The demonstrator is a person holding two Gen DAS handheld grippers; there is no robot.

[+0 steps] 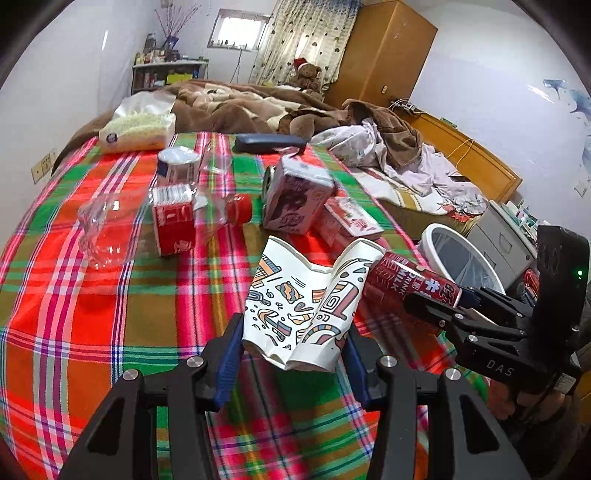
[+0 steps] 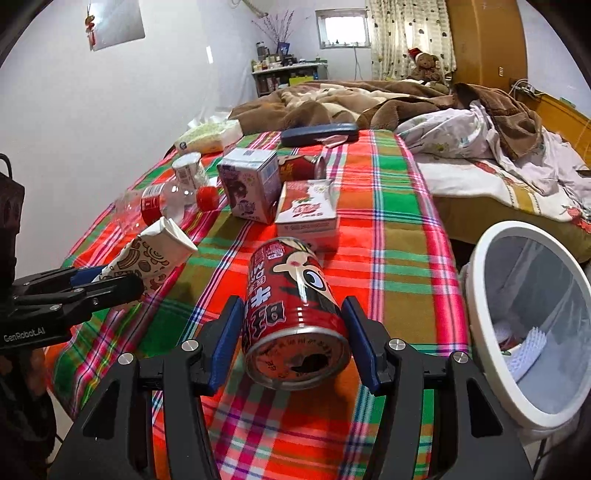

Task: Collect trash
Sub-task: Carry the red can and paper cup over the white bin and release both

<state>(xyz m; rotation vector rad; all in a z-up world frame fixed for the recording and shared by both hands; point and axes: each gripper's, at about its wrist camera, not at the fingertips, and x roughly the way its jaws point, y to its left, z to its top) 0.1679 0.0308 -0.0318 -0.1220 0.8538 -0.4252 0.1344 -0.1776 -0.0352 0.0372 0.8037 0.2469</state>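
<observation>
Left wrist view: your left gripper (image 1: 291, 354) is squeezing the crushed paper cup (image 1: 303, 314) above the plaid cloth (image 1: 110, 314); it's light and flimsy, so keep gripping its base. Your right gripper (image 2: 293, 339) is clamping the stiff, slippery can (image 2: 295, 314).

We are in a lived-in home bedroom. Well beyond the jaws lies an unmade bed (image 1: 258, 107) heaped with a brown blanket (image 2: 332, 99) and rumpled sheets (image 2: 480, 147), a teddy bear (image 1: 306, 75) in a red hat sitting at its far end. Behind it stand a tall wooden wardrobe (image 1: 384, 51), patterned curtains (image 1: 306, 33) beside a small window (image 1: 238, 33), and a cluttered shelf (image 1: 166, 70) against the white wall.
</observation>
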